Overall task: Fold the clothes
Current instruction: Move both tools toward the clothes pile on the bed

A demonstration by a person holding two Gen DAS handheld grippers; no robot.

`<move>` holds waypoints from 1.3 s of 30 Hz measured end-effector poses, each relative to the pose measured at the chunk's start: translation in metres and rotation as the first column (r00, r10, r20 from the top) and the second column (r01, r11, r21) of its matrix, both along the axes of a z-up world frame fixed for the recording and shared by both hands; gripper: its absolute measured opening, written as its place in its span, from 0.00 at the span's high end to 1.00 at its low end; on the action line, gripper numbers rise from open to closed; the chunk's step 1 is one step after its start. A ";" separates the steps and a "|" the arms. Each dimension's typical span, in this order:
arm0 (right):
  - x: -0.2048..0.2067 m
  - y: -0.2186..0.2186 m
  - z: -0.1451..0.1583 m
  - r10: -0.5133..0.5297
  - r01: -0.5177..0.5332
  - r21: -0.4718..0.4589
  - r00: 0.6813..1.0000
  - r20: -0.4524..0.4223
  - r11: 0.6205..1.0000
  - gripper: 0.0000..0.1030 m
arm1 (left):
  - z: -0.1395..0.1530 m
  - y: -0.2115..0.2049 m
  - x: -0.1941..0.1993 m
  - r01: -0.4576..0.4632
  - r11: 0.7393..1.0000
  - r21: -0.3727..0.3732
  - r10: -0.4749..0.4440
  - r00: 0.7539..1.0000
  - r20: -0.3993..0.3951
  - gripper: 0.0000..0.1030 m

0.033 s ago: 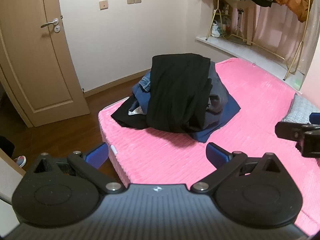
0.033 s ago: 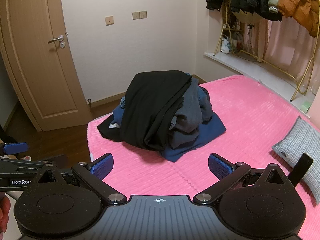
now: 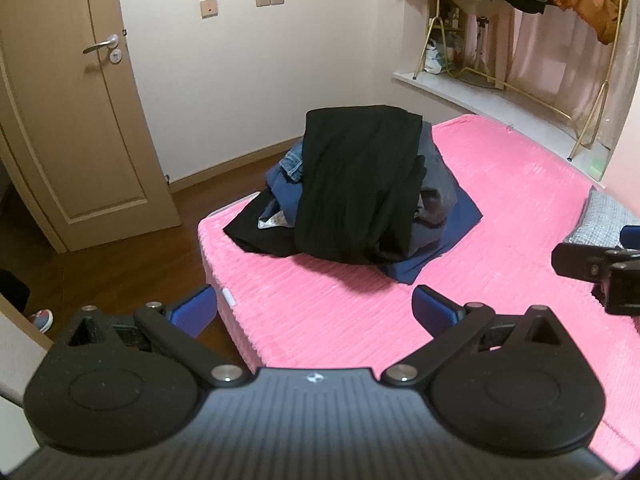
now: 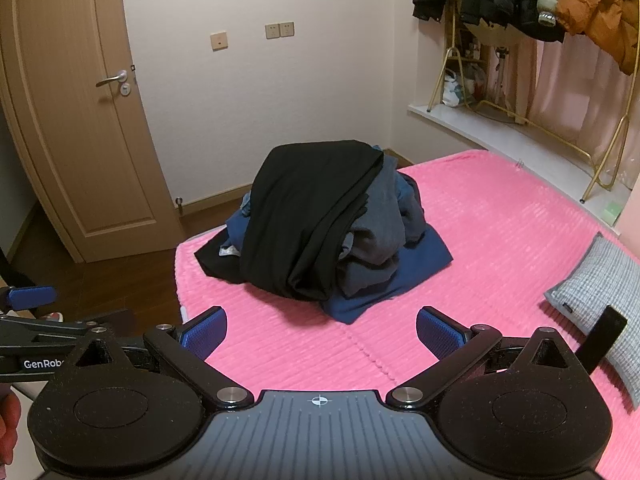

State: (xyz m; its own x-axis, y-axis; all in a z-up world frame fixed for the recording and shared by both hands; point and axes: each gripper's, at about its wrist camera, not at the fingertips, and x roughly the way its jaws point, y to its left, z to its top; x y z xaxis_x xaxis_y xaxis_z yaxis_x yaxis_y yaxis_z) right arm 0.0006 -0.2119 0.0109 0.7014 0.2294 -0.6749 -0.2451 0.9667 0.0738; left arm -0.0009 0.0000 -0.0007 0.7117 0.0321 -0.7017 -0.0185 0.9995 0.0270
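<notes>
A heap of unfolded clothes [image 3: 360,184] [image 4: 312,220] lies on the pink bed [image 3: 500,200] [image 4: 500,240], near its far left corner. A black garment [image 4: 304,208] is draped over the top. Grey pieces [image 4: 372,236] sit under it, and a dark blue garment [image 4: 420,264] is spread at the bottom. My left gripper [image 3: 316,304] is open and empty, hovering over the bed's near left edge, well short of the heap. Just as far back, my right gripper [image 4: 320,328] is open over the bed with nothing between its blue pads [image 4: 436,330].
A grey checked pillow [image 4: 600,280] lies on the bed at the right. A wooden door [image 3: 80,120] and dark wood floor [image 3: 120,264] are to the left of the bed. Jackets hang on a gold rack [image 4: 520,0] above the window ledge [image 4: 500,128].
</notes>
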 end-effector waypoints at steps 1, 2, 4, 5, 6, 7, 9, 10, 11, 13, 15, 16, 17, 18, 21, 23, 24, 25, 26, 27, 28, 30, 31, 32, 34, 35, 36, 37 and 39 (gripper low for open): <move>-0.001 -0.001 0.000 0.003 -0.004 0.004 1.000 0.005 1.000 0.00 | -0.001 0.000 -0.001 -0.003 1.000 -0.001 0.003 1.000 -0.003 0.01; -0.002 -0.002 -0.001 0.007 -0.007 0.007 1.000 0.010 1.000 0.00 | -0.001 0.000 -0.002 -0.007 1.000 -0.002 0.007 1.000 -0.005 0.01; -0.005 -0.003 -0.001 0.014 -0.014 0.014 1.000 0.019 1.000 0.00 | -0.003 0.000 -0.003 -0.014 1.000 -0.004 0.014 1.000 -0.011 0.01; -0.006 -0.004 -0.002 0.017 -0.018 0.018 1.000 0.024 1.000 0.00 | -0.003 0.000 -0.004 -0.017 1.000 -0.004 0.017 1.000 -0.014 0.01; -0.007 -0.005 -0.002 0.021 -0.021 0.021 0.999 0.029 1.000 0.00 | -0.004 0.000 -0.005 -0.021 1.000 -0.005 0.021 1.000 -0.016 0.01; -0.008 -0.006 -0.002 0.024 -0.025 0.025 0.999 0.034 0.999 0.00 | -0.004 0.000 -0.006 -0.024 1.000 -0.006 0.024 1.000 -0.019 0.01; -0.010 -0.008 -0.003 0.031 -0.032 0.032 0.999 0.044 0.999 0.00 | -0.006 0.000 -0.007 -0.031 0.999 -0.008 0.031 0.999 -0.025 0.01; -0.011 -0.009 -0.003 0.034 -0.036 0.035 0.998 0.049 0.999 0.00 | -0.006 0.000 -0.009 -0.035 0.999 -0.008 0.035 0.999 -0.026 0.01; -0.012 -0.009 -0.004 0.037 -0.040 0.038 0.998 0.053 0.998 0.00 | -0.005 0.002 -0.016 -0.039 0.999 -0.007 0.039 0.999 -0.020 0.01; -0.015 -0.011 -0.004 0.044 -0.047 0.045 0.997 0.063 0.998 0.00 | -0.001 0.003 -0.026 -0.047 0.999 0.001 0.047 0.999 -0.013 0.01; -0.019 -0.015 -0.002 0.051 -0.057 0.051 0.994 0.096 0.997 0.00 | 0.002 0.005 -0.033 -0.052 0.999 0.014 0.052 0.999 -0.003 0.01; -0.021 -0.018 0.001 0.056 -0.063 0.054 0.991 0.124 0.997 0.00 | 0.004 0.006 -0.037 -0.055 0.998 0.021 0.055 0.998 0.003 0.01; -0.022 -0.020 0.004 0.059 -0.068 0.066 0.989 0.136 0.995 0.00 | 0.005 0.008 -0.038 -0.061 0.998 0.024 0.061 0.998 0.006 0.01; -0.022 -0.023 0.006 0.062 -0.074 0.078 0.987 0.148 0.994 0.00 | 0.007 0.010 -0.040 -0.067 0.997 0.026 0.067 0.998 0.009 0.01; -0.021 -0.029 0.013 0.056 -0.074 0.089 0.979 0.195 0.993 0.00 | 0.012 0.016 -0.037 -0.064 0.997 0.035 0.063 0.998 0.026 0.01; -0.014 -0.031 0.015 0.069 -0.087 0.075 0.975 0.212 0.993 0.00 | 0.013 0.020 -0.030 -0.050 0.998 0.048 0.048 0.998 0.041 0.01; -0.010 -0.032 0.016 0.073 -0.091 0.076 0.973 0.219 0.993 0.00 | 0.014 0.022 -0.024 -0.040 0.998 0.057 0.037 0.998 0.049 0.01; -0.004 -0.034 0.015 0.077 -0.097 0.081 0.973 0.219 0.992 0.00 | 0.014 0.024 -0.015 -0.027 0.998 0.062 0.023 0.998 0.055 0.01; 0.002 -0.035 0.015 0.081 -0.102 0.087 0.972 0.219 0.991 0.00 | 0.013 0.027 -0.006 -0.014 0.998 0.063 0.010 0.998 0.063 0.01; 0.008 -0.036 0.014 0.085 -0.107 0.092 0.972 0.218 0.990 0.00 | 0.011 0.031 0.005 -0.004 0.998 0.056 0.000 0.997 0.072 0.01; 0.018 -0.036 0.011 0.073 -0.092 0.081 0.974 0.215 0.992 0.00 | 0.009 0.037 0.020 0.004 0.999 0.049 -0.007 0.997 0.075 0.01; 0.037 -0.034 0.005 0.047 -0.060 0.057 0.977 0.207 0.997 0.00 | 0.003 0.046 0.051 0.028 0.998 0.048 -0.032 0.996 0.080 0.01; 0.050 -0.030 0.000 0.028 -0.038 0.046 0.980 0.195 0.998 0.00 | -0.001 0.049 0.069 0.043 0.997 0.057 -0.048 0.996 0.079 0.01; 0.064 -0.026 -0.005 0.010 -0.018 0.042 0.984 0.180 0.999 0.00 | -0.006 0.053 0.090 0.063 0.996 0.065 -0.068 0.995 0.076 0.01; 0.095 -0.017 -0.017 -0.025 0.020 0.035 0.988 0.154 0.999 0.00 | -0.020 0.062 0.136 0.111 0.991 0.071 -0.116 0.991 0.064 0.01; 0.113 -0.011 -0.023 -0.044 0.040 0.030 0.987 0.155 0.999 0.00 | -0.026 0.067 0.161 0.137 0.988 0.064 -0.141 0.988 0.061 0.01; 0.135 -0.003 -0.031 -0.066 0.063 0.024 0.988 0.141 0.998 0.00 | -0.034 0.072 0.189 0.167 0.984 0.057 -0.170 0.984 0.061 0.01; 0.158 0.004 -0.038 -0.089 0.087 0.018 0.988 0.127 0.996 0.00 | -0.041 0.077 0.217 0.195 0.980 0.049 -0.198 0.978 0.060 0.01; 0.203 0.019 -0.053 -0.134 0.134 0.005 0.986 0.098 0.991 0.00 | -0.053 0.087 0.275 0.224 0.974 0.019 -0.225 0.973 0.042 0.01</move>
State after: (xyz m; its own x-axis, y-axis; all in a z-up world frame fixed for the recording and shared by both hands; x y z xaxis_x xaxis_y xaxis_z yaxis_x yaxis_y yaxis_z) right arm 0.2035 -0.1925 -0.0418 0.7885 0.1274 -0.6017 -0.1192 0.9914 0.0538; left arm 0.2742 0.0868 -0.0537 0.7320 -0.1224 -0.6703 0.2048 0.9778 0.0452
